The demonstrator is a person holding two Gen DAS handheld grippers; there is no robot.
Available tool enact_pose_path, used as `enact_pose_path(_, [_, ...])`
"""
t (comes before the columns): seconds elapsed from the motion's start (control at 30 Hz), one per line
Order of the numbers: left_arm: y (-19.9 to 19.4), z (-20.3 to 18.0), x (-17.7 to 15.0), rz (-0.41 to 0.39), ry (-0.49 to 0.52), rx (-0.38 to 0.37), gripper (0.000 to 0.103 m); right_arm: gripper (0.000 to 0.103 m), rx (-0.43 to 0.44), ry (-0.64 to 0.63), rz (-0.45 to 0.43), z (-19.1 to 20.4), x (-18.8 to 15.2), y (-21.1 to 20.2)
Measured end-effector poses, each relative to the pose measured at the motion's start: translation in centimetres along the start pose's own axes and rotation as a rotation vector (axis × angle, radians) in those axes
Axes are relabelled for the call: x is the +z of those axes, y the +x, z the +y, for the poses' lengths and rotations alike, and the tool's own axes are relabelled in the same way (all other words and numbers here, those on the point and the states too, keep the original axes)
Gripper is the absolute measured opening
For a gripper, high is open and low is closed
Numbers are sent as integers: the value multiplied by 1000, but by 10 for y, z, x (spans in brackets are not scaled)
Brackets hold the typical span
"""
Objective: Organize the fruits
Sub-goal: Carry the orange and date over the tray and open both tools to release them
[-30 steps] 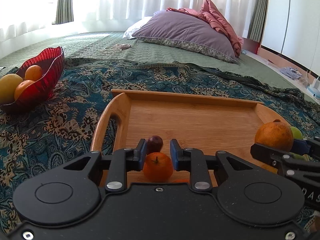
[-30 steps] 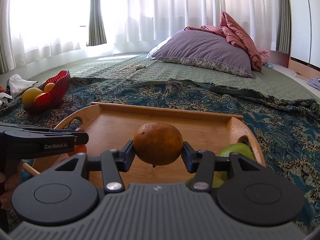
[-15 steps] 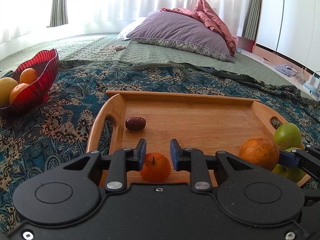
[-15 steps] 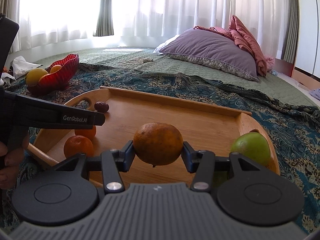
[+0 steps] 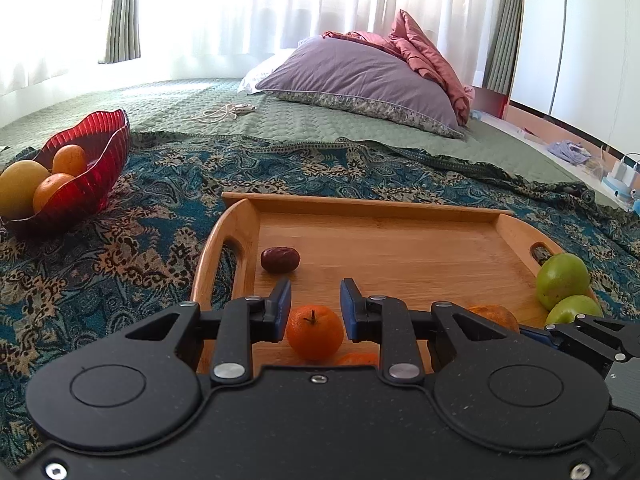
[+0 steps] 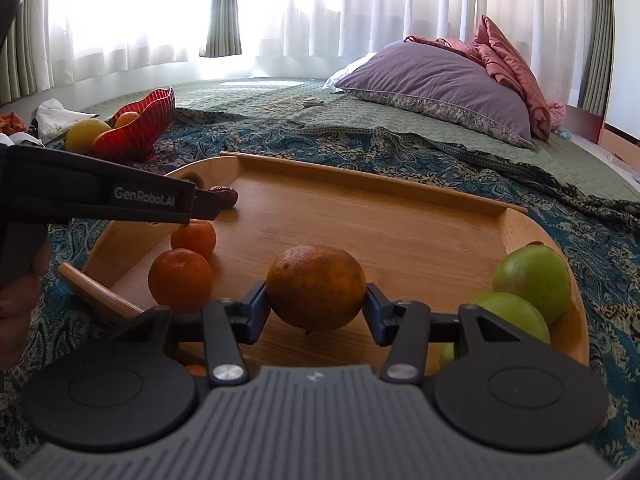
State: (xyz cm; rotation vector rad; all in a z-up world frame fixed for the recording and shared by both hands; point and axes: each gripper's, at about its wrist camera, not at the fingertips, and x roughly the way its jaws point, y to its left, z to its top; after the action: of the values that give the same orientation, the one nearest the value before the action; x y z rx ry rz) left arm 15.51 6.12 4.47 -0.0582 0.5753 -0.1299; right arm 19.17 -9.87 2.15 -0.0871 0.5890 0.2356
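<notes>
A wooden tray lies on a patterned blanket. My left gripper is open, its fingers apart on either side of a small tangerine that rests on the tray. My right gripper is shut on a large dull orange, held just above the tray. A second tangerine, a dark red date and two green apples also sit on the tray.
A red glass bowl with oranges and a yellow fruit stands to the left on the blanket. A purple pillow and pink cloth lie at the back of the bed. A cord lies on the green cover.
Both grippers have pulled back and risen, so more of the tray shows. The right gripper still holds the orange. The left fingers stand a little wider around the tangerine.
</notes>
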Motion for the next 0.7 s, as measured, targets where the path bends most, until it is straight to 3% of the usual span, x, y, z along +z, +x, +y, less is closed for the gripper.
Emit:
enact_pose_path(0.2, [-15, 0, -4, -22, 17, -6, 28, 57, -5, 11, 4, -4, -4, -2])
enact_pose_path(0.27, [-21, -2, -6, -31, 25, -7, 31, 66, 2, 9, -18, -5, -3, -8])
enact_pose_path(0.53, [-44, -10, -20, -52, 65, -14, 42, 75, -37, -52, -70, -2, -3, -27])
enact_pose_path(0.7, [-58, -18, -31, -66, 100, -15, 51, 86, -55, -63, -100, -5, -10, -40])
